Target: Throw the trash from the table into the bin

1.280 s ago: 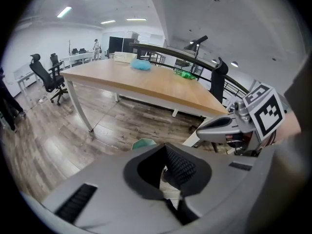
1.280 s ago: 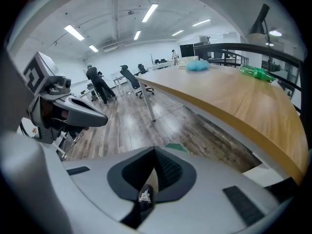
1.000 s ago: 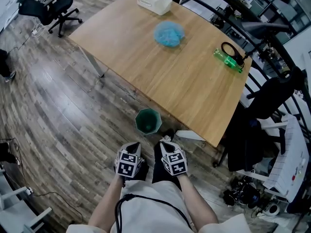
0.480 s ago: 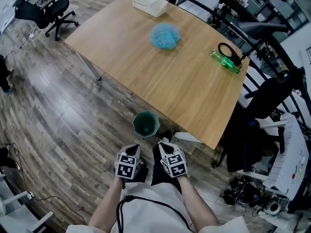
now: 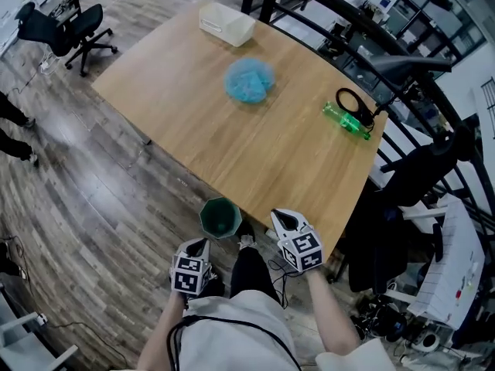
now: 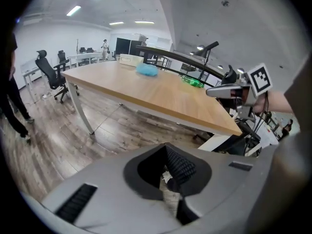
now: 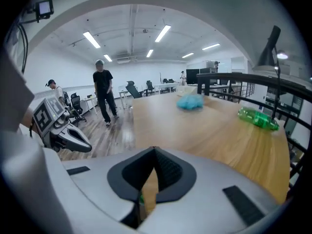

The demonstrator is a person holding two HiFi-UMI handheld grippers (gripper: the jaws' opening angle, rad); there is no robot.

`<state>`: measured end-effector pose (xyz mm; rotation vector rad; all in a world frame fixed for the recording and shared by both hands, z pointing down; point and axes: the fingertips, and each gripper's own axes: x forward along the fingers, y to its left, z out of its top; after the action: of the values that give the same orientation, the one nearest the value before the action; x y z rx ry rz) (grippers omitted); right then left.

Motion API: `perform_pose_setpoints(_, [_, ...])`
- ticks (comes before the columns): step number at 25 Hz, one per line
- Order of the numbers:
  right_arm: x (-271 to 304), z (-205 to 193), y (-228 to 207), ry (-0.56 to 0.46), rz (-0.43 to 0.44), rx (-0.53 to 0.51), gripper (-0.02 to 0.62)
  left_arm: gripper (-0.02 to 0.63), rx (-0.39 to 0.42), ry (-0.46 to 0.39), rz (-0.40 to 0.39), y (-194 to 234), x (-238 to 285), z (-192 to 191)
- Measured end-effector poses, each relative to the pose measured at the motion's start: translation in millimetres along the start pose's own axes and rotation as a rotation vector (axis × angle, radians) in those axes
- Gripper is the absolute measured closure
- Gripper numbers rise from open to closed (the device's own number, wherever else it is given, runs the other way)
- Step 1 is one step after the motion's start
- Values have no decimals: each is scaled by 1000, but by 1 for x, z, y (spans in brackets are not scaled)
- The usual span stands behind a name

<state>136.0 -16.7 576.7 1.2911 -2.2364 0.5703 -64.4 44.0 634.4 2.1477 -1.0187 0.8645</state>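
Hovering beside green bin [image 5: 220, 217], left tool [image 5: 199, 243] and right tool [image 5: 281, 217] are both clenched.

L gripper [image 5: 198, 245] sits low & close in, pointing fwd-down, jaws together, nothing btwn them. R gripper [image 5: 280, 218] is higher & further fwd, also angled down, jaws together, empty.
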Motion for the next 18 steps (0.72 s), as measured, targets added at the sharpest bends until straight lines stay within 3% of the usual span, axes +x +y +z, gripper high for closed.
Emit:
perform_pose_setpoints(5, [-3,82,-122,-77,-24,-13,568,584,-34,-11,61,4,16,44])
perform_pose_setpoints(8, [23,128,-174,-78,-23,-61,568,584,-49,-12,88,-3,29,70])
perform_pose_setpoints(12, [95,182,-189,-48,65,-188,568,584,-58,12,117,-12,40,96])
perform_pose_setpoints(15, [156,209,-184,-23,142,-212,549,584,-46,26,152,-7,47,115])
perform_pose_setpoints(18, [212,219,-183,26,177,-220,402,584,-64,3,183,6,55,147])
